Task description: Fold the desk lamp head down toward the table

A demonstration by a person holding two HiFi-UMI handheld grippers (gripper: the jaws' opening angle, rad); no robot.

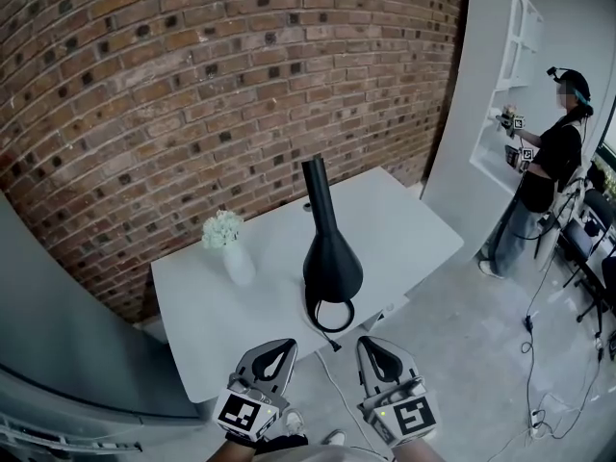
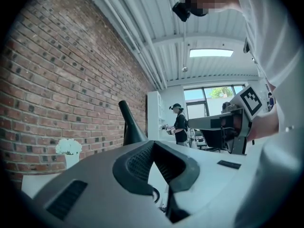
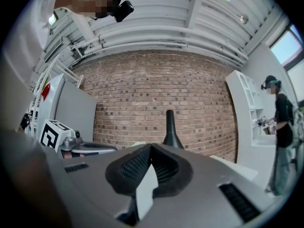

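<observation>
The desk lamp (image 1: 330, 248) stands upright ahead, midway between the left gripper (image 1: 277, 345) and right gripper (image 1: 372, 343); both have jaws together, empty

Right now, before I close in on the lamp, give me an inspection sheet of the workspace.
Surface: white table, mostly bare.
Job's things: black lamp, upright, not yet folded.
Clutter: vase of white flowers, left of the lamp, apart from it.
Tongs: left tongs and right tongs both shut, empty, at the table's near edge.
Cables: cord loops at the lamp's base; more cables on the floor at right.
Surroundings: brick wall, shelf, a person at it.
</observation>
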